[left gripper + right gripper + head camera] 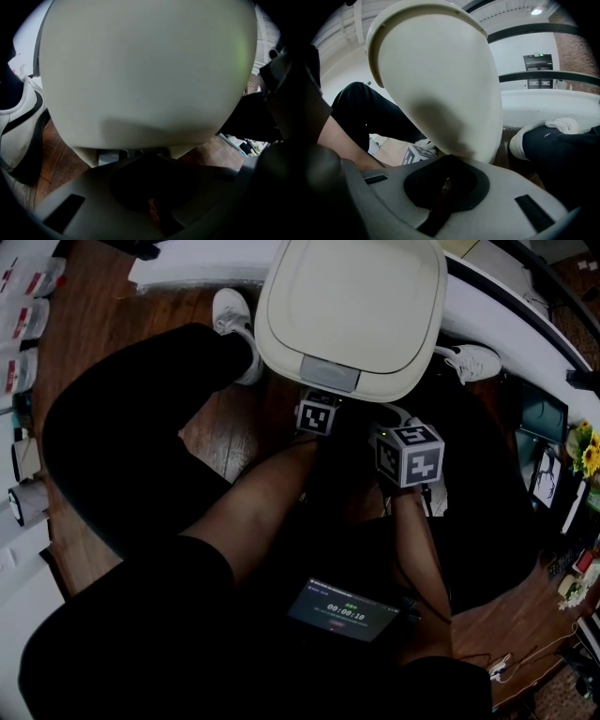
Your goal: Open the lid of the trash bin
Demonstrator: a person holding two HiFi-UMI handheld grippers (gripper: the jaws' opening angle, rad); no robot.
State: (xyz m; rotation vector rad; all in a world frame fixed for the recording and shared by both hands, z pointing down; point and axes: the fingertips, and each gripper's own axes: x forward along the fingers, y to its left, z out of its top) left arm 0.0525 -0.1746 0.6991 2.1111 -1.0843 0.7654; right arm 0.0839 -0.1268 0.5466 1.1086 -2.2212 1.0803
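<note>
Head view: the trash bin's lid (352, 306) lies shut, so opening has not begun. The left gripper (317, 407) and right gripper (398, 432) sit by the grey latch (330, 373). A screen (344, 610) seems to read 00:00:10.
Left gripper view: jaws closed, empty, tips just under the latch.
Right gripper view: jaws closed, empty, at the lid's edge. No brand shows.

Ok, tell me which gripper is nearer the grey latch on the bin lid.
Left. The left gripper is right up against the grey latch, at the near edge of the lid. The right gripper is off to the right, farther back toward the person.
</note>
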